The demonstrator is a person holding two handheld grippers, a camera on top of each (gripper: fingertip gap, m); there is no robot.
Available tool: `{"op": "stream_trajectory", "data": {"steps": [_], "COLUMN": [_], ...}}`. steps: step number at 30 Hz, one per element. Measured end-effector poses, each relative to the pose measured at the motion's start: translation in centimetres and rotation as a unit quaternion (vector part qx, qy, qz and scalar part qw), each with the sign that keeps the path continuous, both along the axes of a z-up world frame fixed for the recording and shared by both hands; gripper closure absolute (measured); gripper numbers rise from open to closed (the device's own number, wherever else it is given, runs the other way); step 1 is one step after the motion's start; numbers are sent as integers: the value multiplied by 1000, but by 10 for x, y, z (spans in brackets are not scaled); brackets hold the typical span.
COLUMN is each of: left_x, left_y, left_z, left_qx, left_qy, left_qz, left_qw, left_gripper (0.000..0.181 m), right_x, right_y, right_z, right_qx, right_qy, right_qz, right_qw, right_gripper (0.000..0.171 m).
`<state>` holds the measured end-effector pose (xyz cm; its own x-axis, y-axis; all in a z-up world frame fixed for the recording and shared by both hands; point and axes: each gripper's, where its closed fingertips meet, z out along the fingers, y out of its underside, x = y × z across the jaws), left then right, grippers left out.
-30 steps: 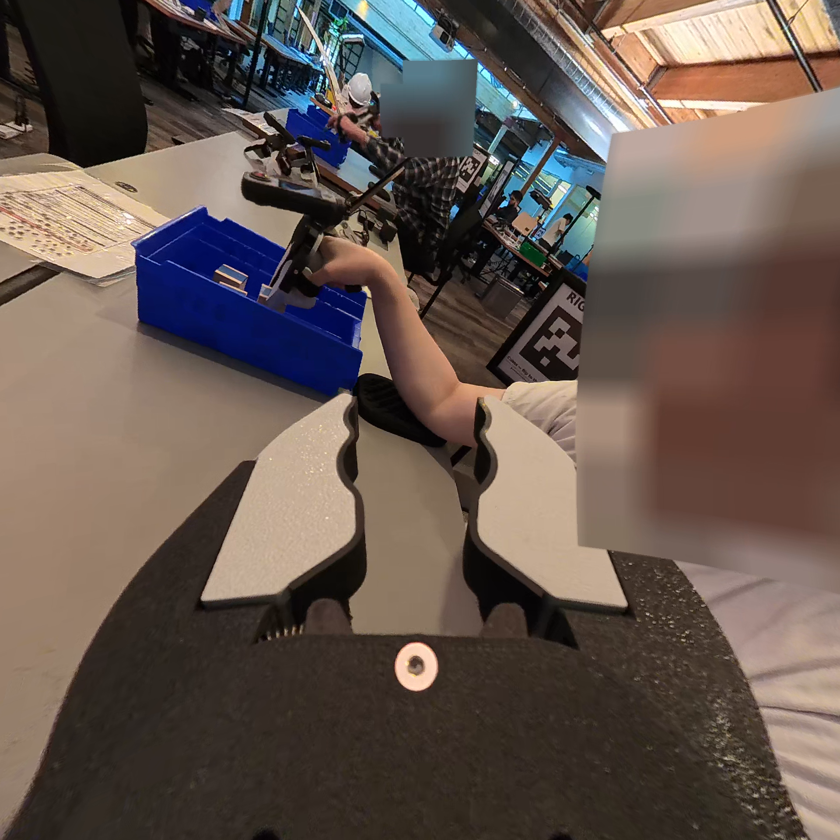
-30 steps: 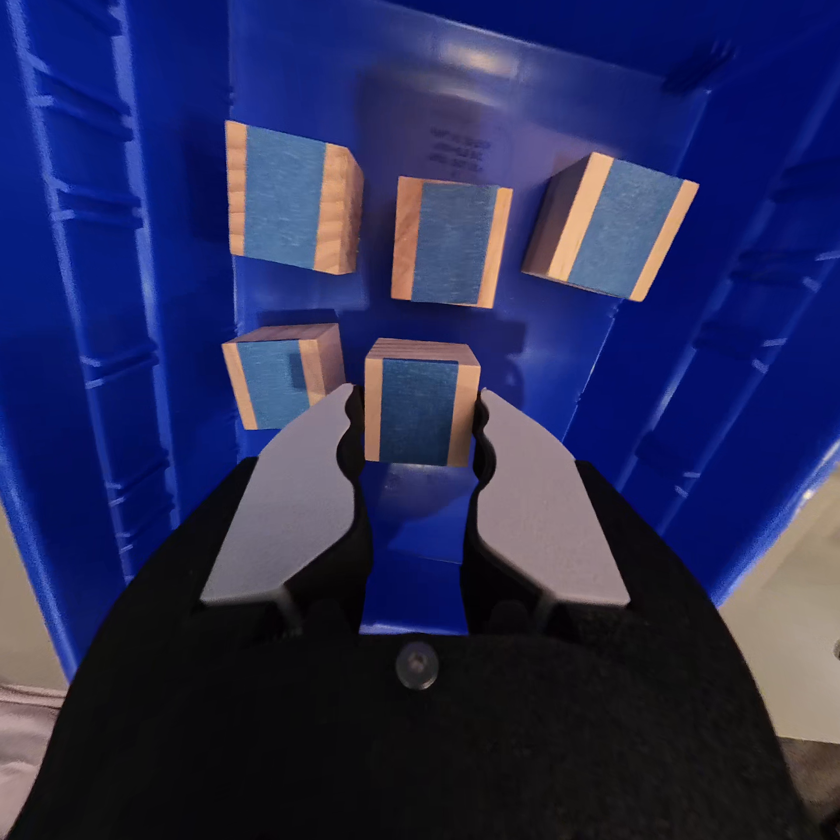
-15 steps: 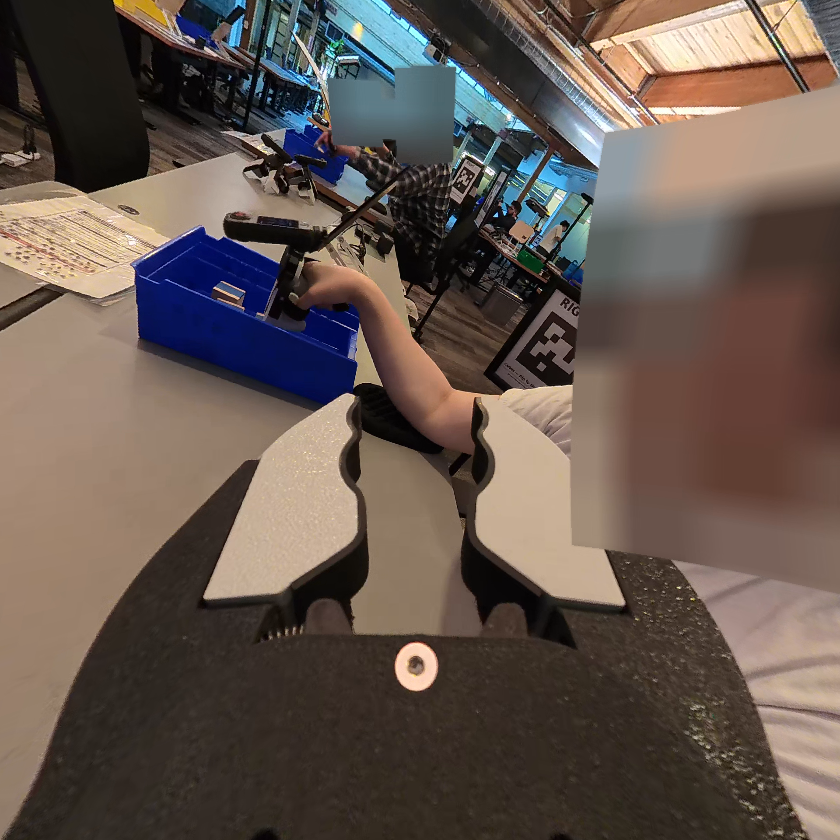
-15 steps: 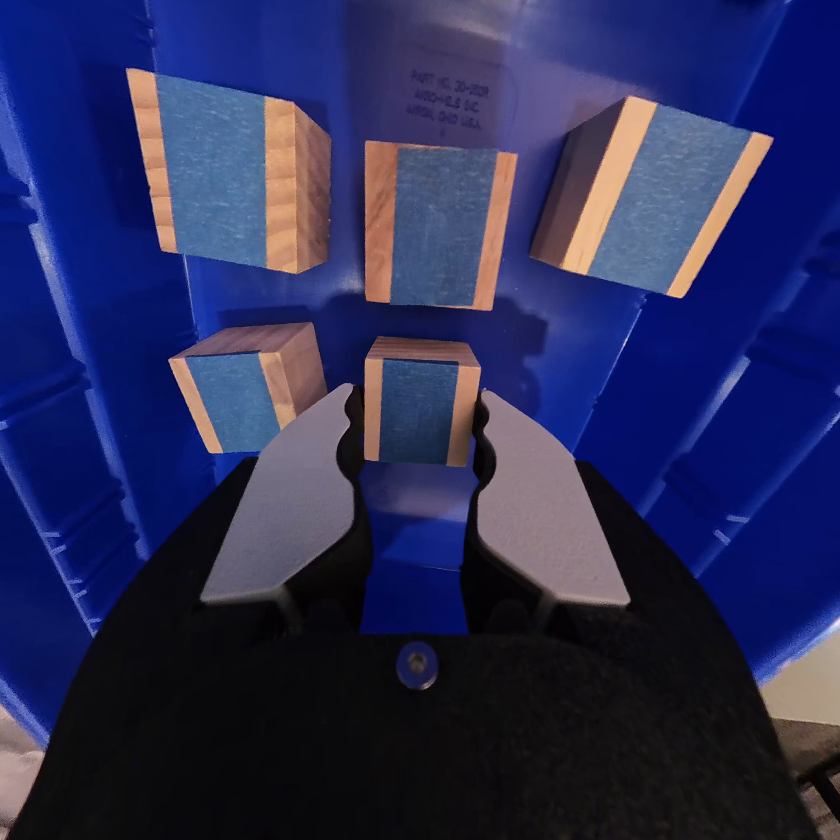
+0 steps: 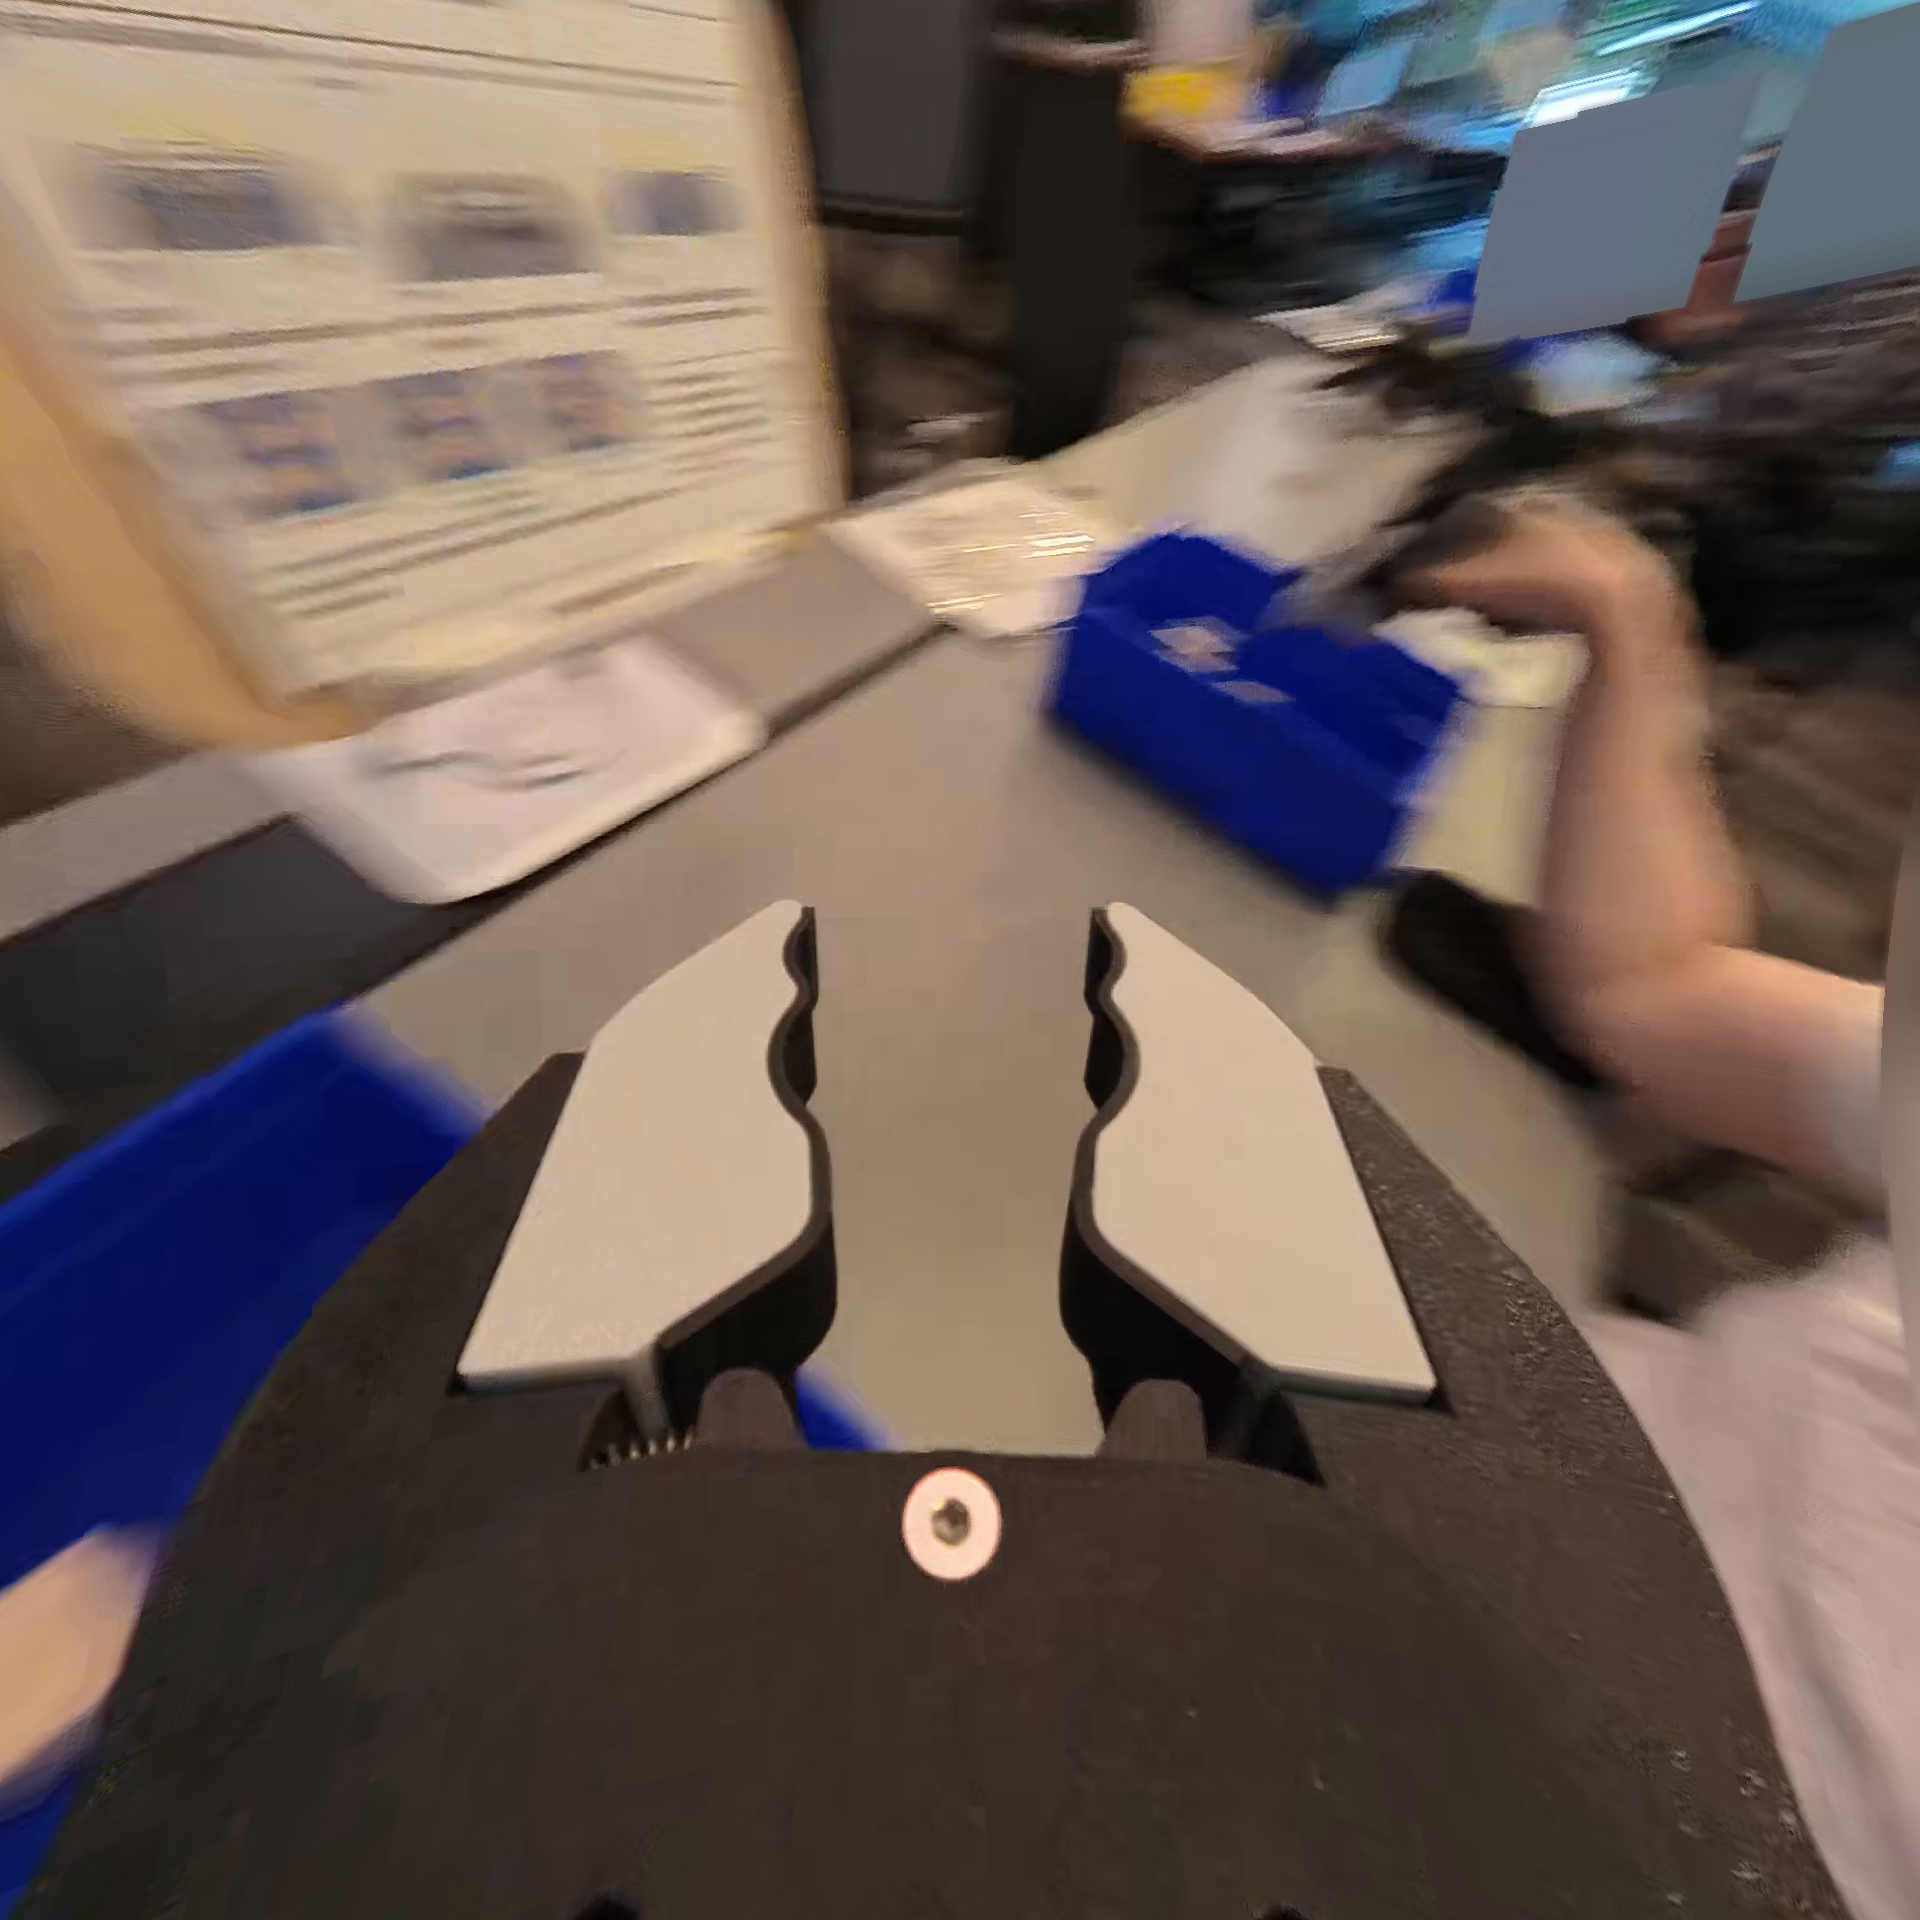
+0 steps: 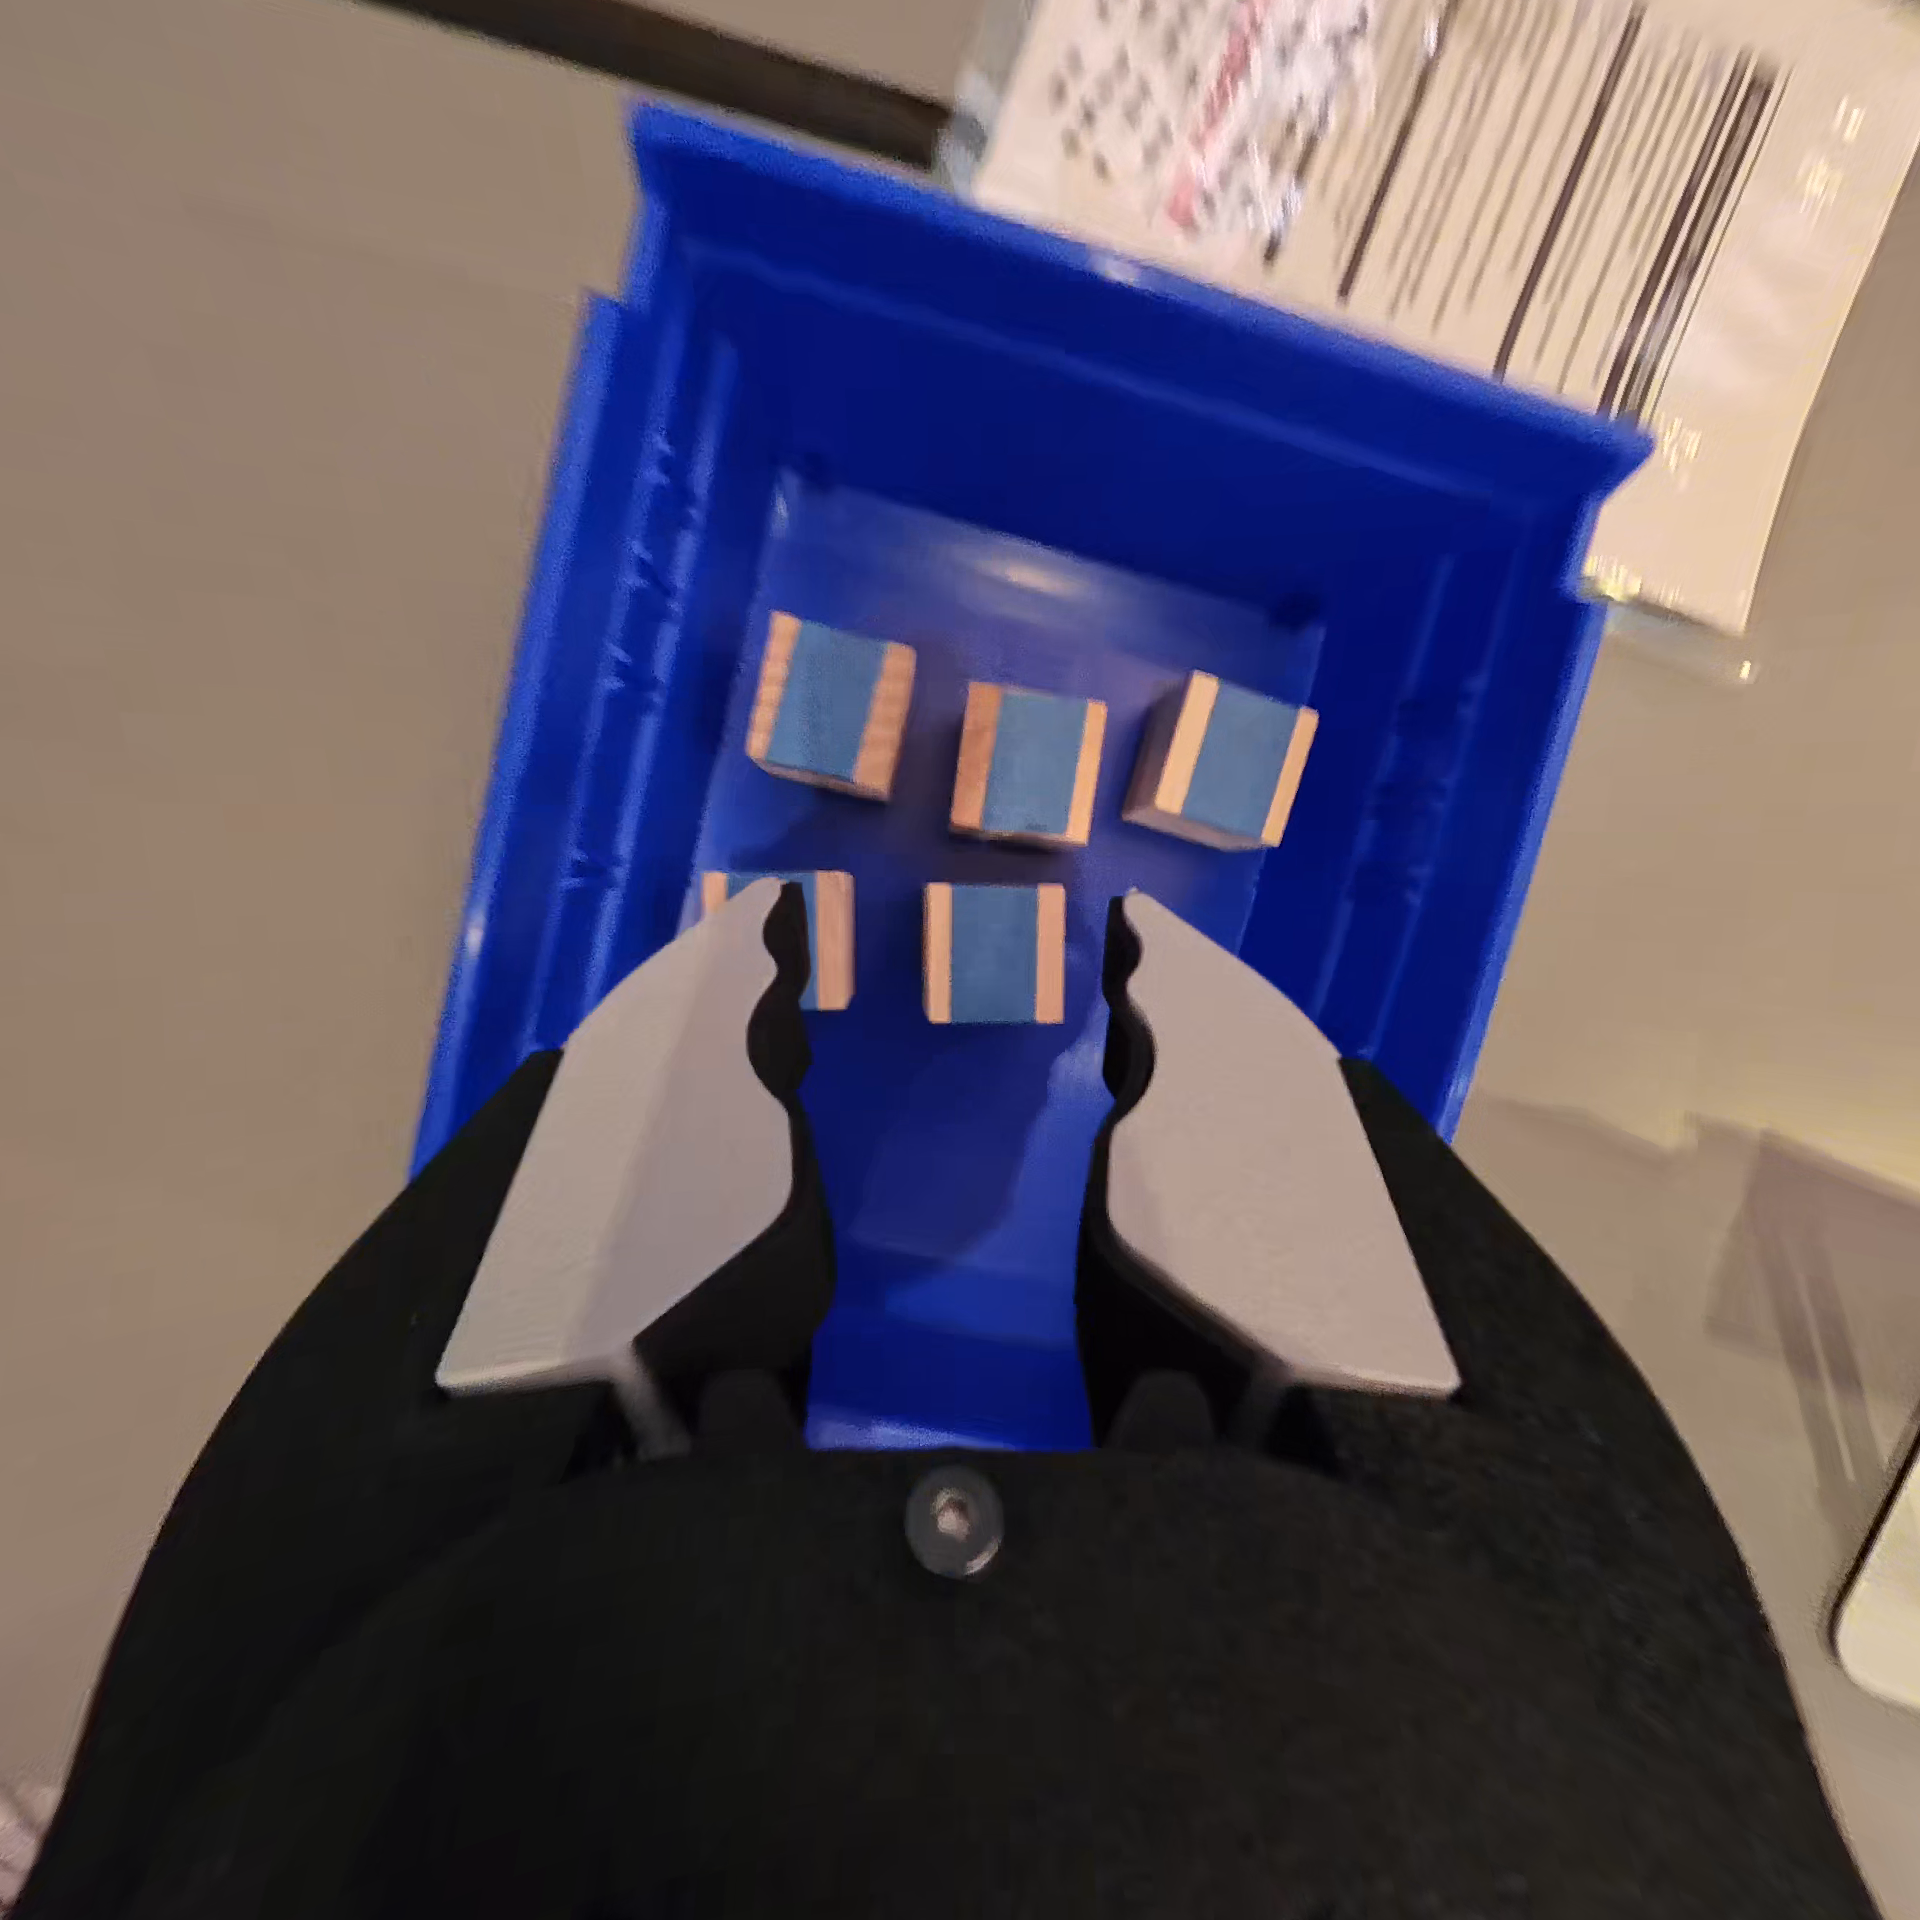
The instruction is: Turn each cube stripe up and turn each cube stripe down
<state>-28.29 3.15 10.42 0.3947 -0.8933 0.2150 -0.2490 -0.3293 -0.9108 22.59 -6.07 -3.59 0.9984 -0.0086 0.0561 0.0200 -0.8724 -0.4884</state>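
Several wooden cubes with a blue stripe facing up lie in a blue bin [image 6: 1039, 416]: three in a far row [image 6: 1029, 764] and two nearer, one in the middle [image 6: 994, 954] and one at the left [image 6: 826, 940] partly behind my finger. My right gripper [image 6: 948, 914] is open and empty, raised above the bin's near end. My left gripper [image 5: 948, 925] is open and empty above the grey table [image 5: 935, 831]. The left wrist view shows the bin [image 5: 1247, 717] at the right with the right gripper [image 5: 1382, 551] over it, blurred.
Printed sheets [image 6: 1455, 229] lie past the bin. A second blue bin [image 5: 177, 1247] sits at the lower left of the left wrist view. A board with printed pages [image 5: 416, 343] stands at the left. A person's forearm [image 5: 1631, 831] reaches to the bin.
My right gripper let go of the middle near cube, opened and lifted away from the bin. My left gripper swung left, so the bin now lies at its right.
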Motion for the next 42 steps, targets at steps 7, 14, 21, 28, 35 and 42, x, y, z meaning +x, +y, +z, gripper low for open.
{"op": "stream_trajectory", "data": {"steps": [7, 14, 21, 28, 35, 42], "left_x": [-114, -159, -186, -187, -191, -196], "left_y": [105, 132, 145, 145, 141, 134], "left_z": [-89, -173, -201, -217, -229, -241], "left_qx": [-2, -99, -124, -138, -148, -152], "left_qy": [214, 347, 389, 414, 469, 529], "left_qz": [260, 312, 356, 342, 337, 320], "left_qw": [942, 879, 840, 832, 803, 772], "left_gripper": [131, 137, 135, 131, 128, 130], "right_x": [-31, -38, -42, -49, -55, -59], "right_y": [20, 25, 26, 28, 28, 29], "right_z": [30, 29, 21, 14, 10, 7], "right_qx": [76, 76, 57, 37, 28, 19], "right_qy": [-14, -27, -31, -40, -47, -54], "right_qz": [52, 66, 75, 90, 103, 111], "right_qw": [996, 995, 995, 994, 993, 992], "right_gripper": [119, 119, 119, 120, 120, 121]}}
